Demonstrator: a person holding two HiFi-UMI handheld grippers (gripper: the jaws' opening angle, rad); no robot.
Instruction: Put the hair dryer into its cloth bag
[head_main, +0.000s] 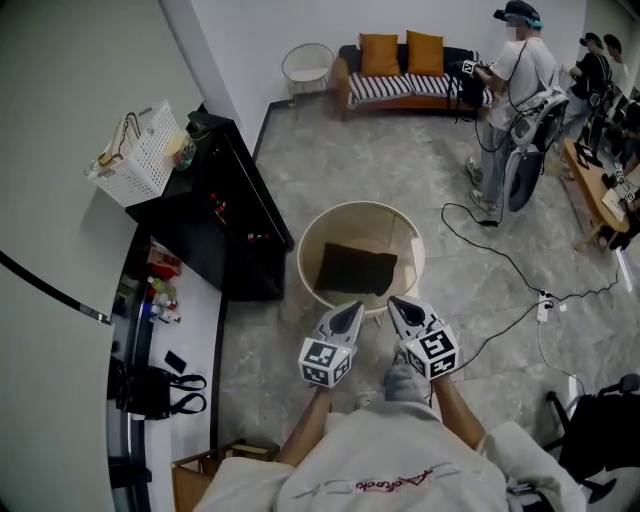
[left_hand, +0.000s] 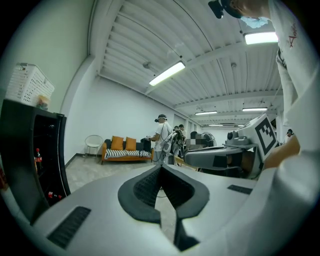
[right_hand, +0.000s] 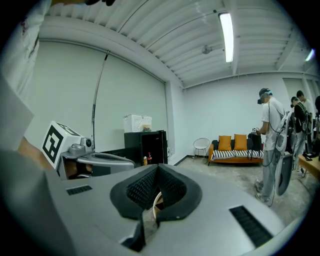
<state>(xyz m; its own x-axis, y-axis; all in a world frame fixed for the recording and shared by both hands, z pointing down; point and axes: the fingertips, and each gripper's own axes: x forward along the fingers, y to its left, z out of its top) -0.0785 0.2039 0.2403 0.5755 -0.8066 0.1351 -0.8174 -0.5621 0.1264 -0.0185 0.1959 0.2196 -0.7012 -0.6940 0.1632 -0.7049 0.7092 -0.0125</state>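
The dark cloth bag (head_main: 355, 268) lies flat inside a round beige tub (head_main: 360, 208), just ahead of both our grippers; our left gripper (head_main: 356, 307) and our right gripper (head_main: 392, 301) hover side by side near its rim, each with the jaws pressed together and nothing between them; a black cabinet (head_main: 235, 215) stands left of the left gripper, a person (head_main: 515, 90) well ahead on the right
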